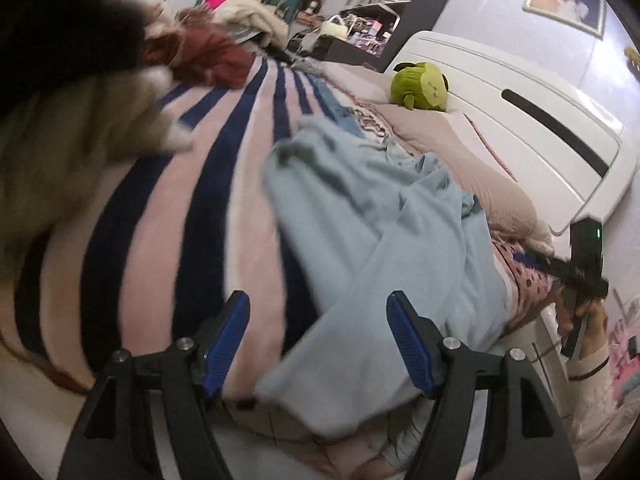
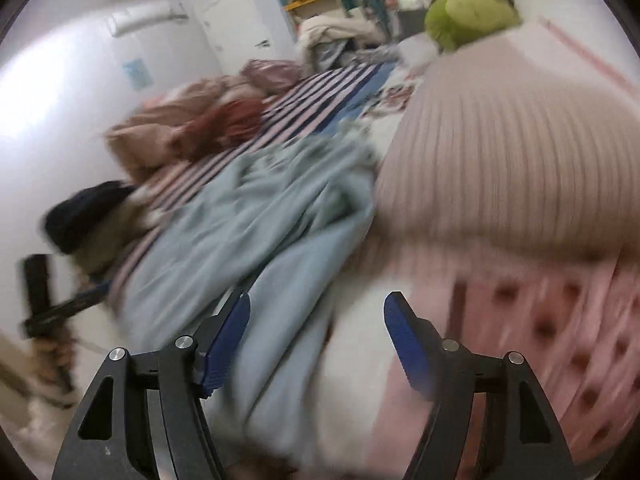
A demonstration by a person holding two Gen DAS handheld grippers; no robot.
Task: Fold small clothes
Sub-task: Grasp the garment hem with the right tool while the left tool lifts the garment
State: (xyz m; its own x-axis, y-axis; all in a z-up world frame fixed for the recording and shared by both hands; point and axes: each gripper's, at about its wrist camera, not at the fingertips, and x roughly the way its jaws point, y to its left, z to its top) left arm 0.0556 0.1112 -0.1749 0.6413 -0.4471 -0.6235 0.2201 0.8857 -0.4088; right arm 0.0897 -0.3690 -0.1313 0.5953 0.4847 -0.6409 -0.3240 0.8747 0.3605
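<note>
Both wrist views low over the bed, sharing the blue garment (image 1: 384, 216)

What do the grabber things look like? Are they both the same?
Yes, both look alike. The left gripper has two black arms with triangular cut-outs, silver round bolts, and blue ribbed pads on the fingers. The right gripper matches it. From the left view, the right one's black handle shows a small green light, and the person's sleeve is cream with a dark stripe.

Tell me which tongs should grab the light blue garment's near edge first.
Left, probably. The left tongs stand open with the light blue garment hem lying between their tips. The right tongs, also open, face mostly white sheet, the garment by their left finger.
</note>
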